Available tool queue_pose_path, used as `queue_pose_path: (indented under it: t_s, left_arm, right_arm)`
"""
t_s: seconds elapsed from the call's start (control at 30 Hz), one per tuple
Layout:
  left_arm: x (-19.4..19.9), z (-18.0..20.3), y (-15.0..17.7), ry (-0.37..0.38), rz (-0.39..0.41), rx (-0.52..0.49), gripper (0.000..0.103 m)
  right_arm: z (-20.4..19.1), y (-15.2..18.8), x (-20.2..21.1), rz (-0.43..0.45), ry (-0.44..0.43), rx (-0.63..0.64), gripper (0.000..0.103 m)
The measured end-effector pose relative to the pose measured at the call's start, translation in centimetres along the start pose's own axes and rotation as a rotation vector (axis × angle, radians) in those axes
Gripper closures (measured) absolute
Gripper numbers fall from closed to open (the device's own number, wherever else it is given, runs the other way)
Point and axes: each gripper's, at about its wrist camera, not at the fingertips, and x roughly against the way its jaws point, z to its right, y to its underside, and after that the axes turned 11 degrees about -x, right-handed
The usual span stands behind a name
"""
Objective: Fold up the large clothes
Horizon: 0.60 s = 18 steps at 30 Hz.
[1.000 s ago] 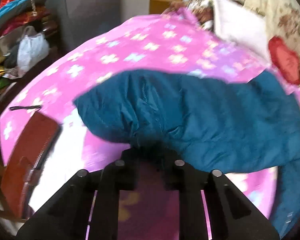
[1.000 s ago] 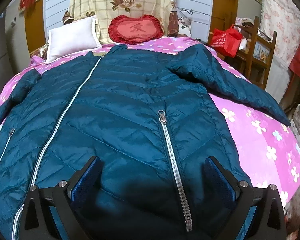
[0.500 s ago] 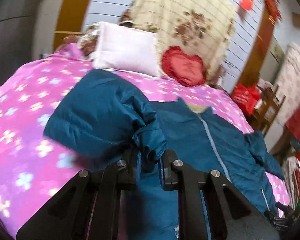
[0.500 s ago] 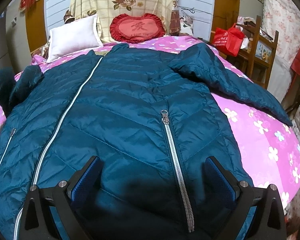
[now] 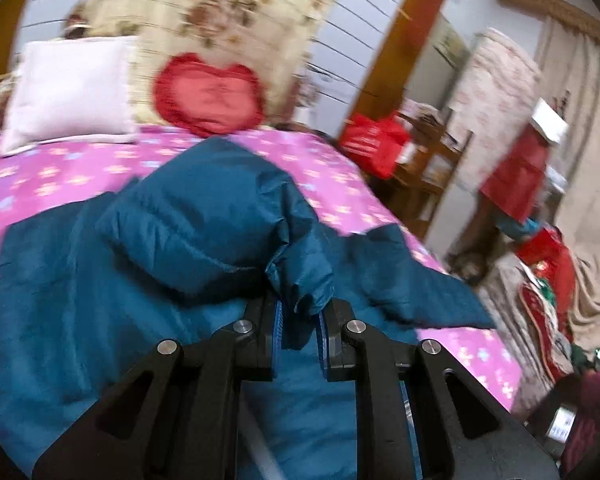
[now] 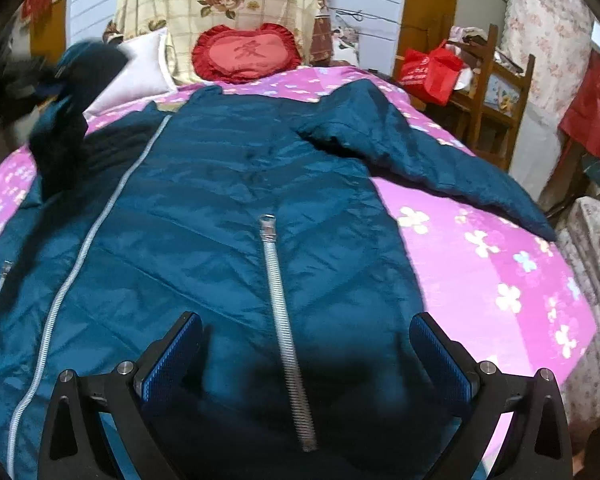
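The left claw (image 5: 298,334) is clamped on the cuff of the left sleeve (image 5: 212,220). A second ago that sleeve lay out on the left side of the bed (image 6: 480,264). Now it is lifted up and carried over the coat (image 6: 228,248), so the first fold looks half done. The big blue coat lies flat on the pink bed, zip up. The right sleeve (image 6: 420,160) is still spread out to the right. The right claw (image 6: 306,354) hangs over the near hem, wide apart, holding nothing.

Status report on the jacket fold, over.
Left gripper shut on jacket sleeve, lifted over the jacket. Right gripper open above the hem. Other sleeve unfolded.
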Motion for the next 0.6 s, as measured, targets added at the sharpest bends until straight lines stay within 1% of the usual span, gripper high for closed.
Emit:
queue_pose_path:
  t_s: [0.07, 0.1, 0.2, 0.27, 0.3, 0.33, 0.4, 0.47, 0.53, 0.6]
  left_arm:
    - [-2.6, 1.4, -0.7, 0.011, -0.025, -0.007, 0.09]
    - [-4.3, 1.8, -0.7, 0.03, -0.044, 0.009, 0.09]
    - [-7.4, 2.1, 0.1, 0.041, -0.084, 0.049, 0.089]
    - [-9.1, 2.0, 1.2, 0.028, -0.125, 0.071, 0.082]
    - [-10.0, 2.1, 1.7, 0.029, -0.149, 0.079, 0.073]
    - [-10.5, 2.1, 2.3, 0.043, -0.172, 0.091, 0.057]
    - [-10.9, 2.4, 3.3, 0.087, -0.202, 0.111, 0.044]
    - [-10.4, 2.8, 4.1, 0.122, -0.218, 0.115, 0.044]
    - [-9.4, 3.1, 4.6, 0.139, -0.228, 0.109, 0.041]
    - [-8.0, 3.2, 4.9, 0.153, -0.22, 0.103, 0.041]
  right_arm:
    - [0.5, -0.1, 0.0, -0.002, 0.023, -0.001, 0.0]
    - [0.8, -0.1, 0.0, 0.001, 0.023, -0.006, 0.0]
    - [1.6, -0.4, 0.1, 0.003, 0.024, -0.019, 0.0]
    - [2.0, -0.6, 0.0, -0.001, 0.005, -0.041, 0.0]
    - [2.2, -0.7, 0.0, -0.002, -0.002, -0.048, 0.0]
    - [2.2, -0.8, 0.0, -0.002, -0.002, -0.048, 0.0]
    - [2.3, -0.8, -0.2, -0.007, -0.003, -0.047, 0.0]
    - [2.3, -0.8, -0.3, -0.01, -0.002, -0.053, 0.0]
    - [2.2, -0.7, -0.4, -0.012, 0.002, -0.057, 0.0]
    - [2.2, -0.6, -0.5, -0.011, 0.013, -0.058, 0.0]
